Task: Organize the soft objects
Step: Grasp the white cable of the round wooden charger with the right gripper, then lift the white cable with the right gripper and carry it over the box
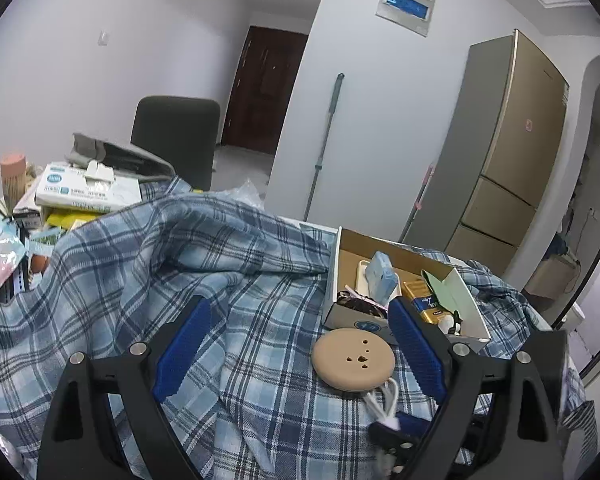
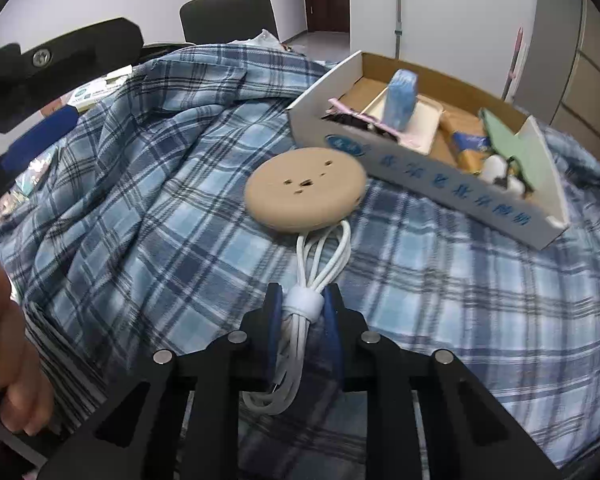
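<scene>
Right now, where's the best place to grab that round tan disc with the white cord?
Probably at the bundled white cord, near its strap, coming from the near side along its length. The tan disc looks too wide and flat for the right hand-held gripper, already shut there.

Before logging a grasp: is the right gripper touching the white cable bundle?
Touching. The right wrist view shows the right gripper with both blue pads pressed against the white cable bundle at its strap.

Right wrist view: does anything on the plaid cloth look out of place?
Yes. A hard tan round disc with a bundled white cable sits on the rumpled blue plaid cloth, beside the open cardboard box. The right gripper is shut on the cable.
</scene>
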`<action>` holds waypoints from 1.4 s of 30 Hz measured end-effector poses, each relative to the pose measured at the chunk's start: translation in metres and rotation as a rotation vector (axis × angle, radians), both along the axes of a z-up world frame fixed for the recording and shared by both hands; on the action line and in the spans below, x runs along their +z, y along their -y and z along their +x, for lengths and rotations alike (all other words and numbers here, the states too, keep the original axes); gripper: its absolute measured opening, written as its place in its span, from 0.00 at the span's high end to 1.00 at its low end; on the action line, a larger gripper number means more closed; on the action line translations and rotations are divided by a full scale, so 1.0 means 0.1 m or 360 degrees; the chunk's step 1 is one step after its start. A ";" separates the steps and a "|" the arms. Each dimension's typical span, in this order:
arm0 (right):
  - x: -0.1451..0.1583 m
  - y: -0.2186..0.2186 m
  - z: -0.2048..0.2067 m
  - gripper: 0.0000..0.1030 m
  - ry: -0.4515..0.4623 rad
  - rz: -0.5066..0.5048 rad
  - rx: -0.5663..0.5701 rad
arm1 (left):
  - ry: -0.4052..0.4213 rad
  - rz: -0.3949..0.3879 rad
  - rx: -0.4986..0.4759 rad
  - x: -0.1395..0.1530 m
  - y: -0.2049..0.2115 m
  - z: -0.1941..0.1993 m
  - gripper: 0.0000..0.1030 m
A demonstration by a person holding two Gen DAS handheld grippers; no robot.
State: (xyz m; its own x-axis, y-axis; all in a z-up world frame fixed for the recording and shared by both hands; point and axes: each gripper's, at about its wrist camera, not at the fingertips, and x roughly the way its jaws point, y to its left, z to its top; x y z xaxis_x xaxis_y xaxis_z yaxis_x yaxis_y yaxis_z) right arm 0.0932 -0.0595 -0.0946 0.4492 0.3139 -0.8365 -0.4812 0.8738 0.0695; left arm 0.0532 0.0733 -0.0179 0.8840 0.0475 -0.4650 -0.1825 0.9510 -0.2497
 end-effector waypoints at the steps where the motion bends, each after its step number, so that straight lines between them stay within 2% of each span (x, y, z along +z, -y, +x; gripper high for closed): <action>1: 0.02 0.03 0.00 0.80 0.0001 -0.0016 -0.0001 | 0.0004 0.0016 -0.0008 0.01 0.02 0.00 0.11; 4: 0.09 0.17 0.00 0.80 -0.0005 -0.0077 0.0006 | 0.0009 0.0033 -0.0016 0.02 0.04 -0.01 0.11; 9: 0.21 0.37 0.01 0.80 0.0101 -0.0281 0.0057 | 0.0016 0.0049 -0.0021 0.03 0.06 -0.01 0.11; 16: 0.04 0.57 0.16 0.80 0.0028 -0.0392 0.0021 | 0.0004 0.0052 -0.0023 0.01 0.06 0.00 0.11; 25: -0.07 0.62 0.23 0.80 0.0047 -0.0327 -0.0018 | -0.0008 0.0071 -0.0045 0.00 0.09 0.01 0.11; 34: -0.06 0.55 0.13 0.81 0.0192 -0.0388 0.0018 | -0.0006 0.0100 -0.0063 0.00 0.14 0.01 0.11; 42: 0.39 0.69 0.08 0.81 0.0440 -0.0150 0.0025 | -0.0005 0.0109 -0.0068 0.01 0.17 0.01 0.11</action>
